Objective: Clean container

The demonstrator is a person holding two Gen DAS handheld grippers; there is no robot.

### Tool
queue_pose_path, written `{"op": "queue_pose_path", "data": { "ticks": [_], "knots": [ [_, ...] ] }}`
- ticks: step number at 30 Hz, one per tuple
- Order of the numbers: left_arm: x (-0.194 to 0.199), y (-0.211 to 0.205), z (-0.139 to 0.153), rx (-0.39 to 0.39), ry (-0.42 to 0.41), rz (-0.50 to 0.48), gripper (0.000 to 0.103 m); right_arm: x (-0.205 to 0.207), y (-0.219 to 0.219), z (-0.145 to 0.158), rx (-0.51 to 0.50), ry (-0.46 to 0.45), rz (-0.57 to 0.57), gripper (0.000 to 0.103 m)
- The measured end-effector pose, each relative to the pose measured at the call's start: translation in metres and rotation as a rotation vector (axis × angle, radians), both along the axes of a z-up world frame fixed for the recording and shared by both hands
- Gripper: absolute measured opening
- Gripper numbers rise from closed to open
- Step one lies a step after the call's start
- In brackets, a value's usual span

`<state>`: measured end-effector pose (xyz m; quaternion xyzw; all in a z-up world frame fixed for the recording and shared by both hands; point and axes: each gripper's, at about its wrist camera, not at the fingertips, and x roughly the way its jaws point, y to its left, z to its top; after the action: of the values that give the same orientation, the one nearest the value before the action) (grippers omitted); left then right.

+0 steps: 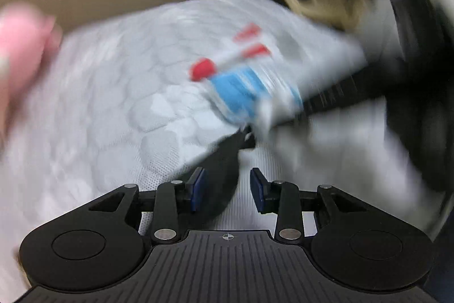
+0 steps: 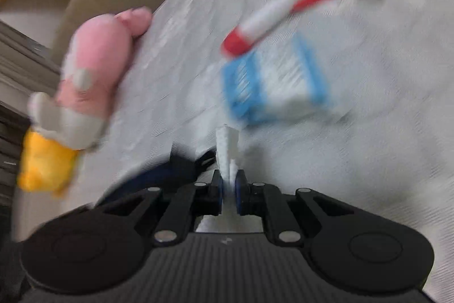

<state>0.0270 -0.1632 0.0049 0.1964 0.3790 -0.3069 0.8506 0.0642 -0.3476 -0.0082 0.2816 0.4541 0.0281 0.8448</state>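
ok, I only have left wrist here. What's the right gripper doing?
Observer: The right gripper is shut on a white mesh strip that stands up from between its pads.
Operator: And the pink blur at my left edge?
Observer: That's a pink plush toy with a white and yellow end. It's lying on the pale quilted cover.

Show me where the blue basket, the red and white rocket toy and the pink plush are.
blue basket (image 2: 272,84): right wrist view, its slatted side.
red and white rocket toy (image 2: 272,13): right wrist view, white body.
pink plush (image 2: 99,56): right wrist view, pink body.
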Motion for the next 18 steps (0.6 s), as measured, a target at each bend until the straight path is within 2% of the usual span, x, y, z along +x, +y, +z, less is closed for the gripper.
{"op": "queue_pose_path", "data": {
  "ticks": [1,2,4,6,7,9,11,12,13,15,18],
  "knots": [
    [-0.015,-0.011,-0.010,0.056,-0.025,-0.066,0.038,-0.007,-0.001,0.009,-0.063,-0.038,-0.018,0.010],
    [-0.030,-0.021,-0.020,0.110,-0.047,-0.130,0.040,-0.012,-0.002,0.020,-0.056,-0.080,-0.024,0.010],
    [-0.052,-0.034,-0.037,0.167,-0.025,-0.212,0.046,-0.022,0.000,0.036,0.017,-0.141,0.004,0.010],
    [-0.059,-0.037,-0.040,0.177,-0.015,-0.231,0.047,-0.030,0.009,0.042,0.137,-0.168,0.083,0.010],
    [-0.062,-0.038,-0.041,0.181,-0.009,-0.238,0.049,-0.029,0.021,0.038,0.139,-0.143,0.129,0.010],
    [-0.052,-0.033,-0.033,0.146,0.044,-0.184,0.057,-0.021,0.044,0.025,0.106,-0.068,0.214,0.010],
    [-0.042,-0.012,-0.020,0.111,0.109,-0.100,0.060,-0.010,0.064,0.006,0.056,0.020,0.278,0.010],
    [-0.037,-0.002,-0.013,0.093,0.142,-0.058,0.065,-0.008,0.069,-0.003,0.028,0.057,0.292,0.010],
    [-0.032,0.009,-0.006,0.076,0.173,-0.016,0.074,-0.007,0.069,-0.009,-0.014,0.083,0.296,0.010],
    [-0.024,0.047,0.016,0.036,0.182,0.088,0.081,-0.007,0.065,-0.015,-0.136,0.096,0.282,0.010],
    [-0.007,0.114,0.050,-0.057,0.157,0.298,0.094,-0.009,0.046,-0.011,-0.130,0.092,0.205,0.010]
  ]
}}
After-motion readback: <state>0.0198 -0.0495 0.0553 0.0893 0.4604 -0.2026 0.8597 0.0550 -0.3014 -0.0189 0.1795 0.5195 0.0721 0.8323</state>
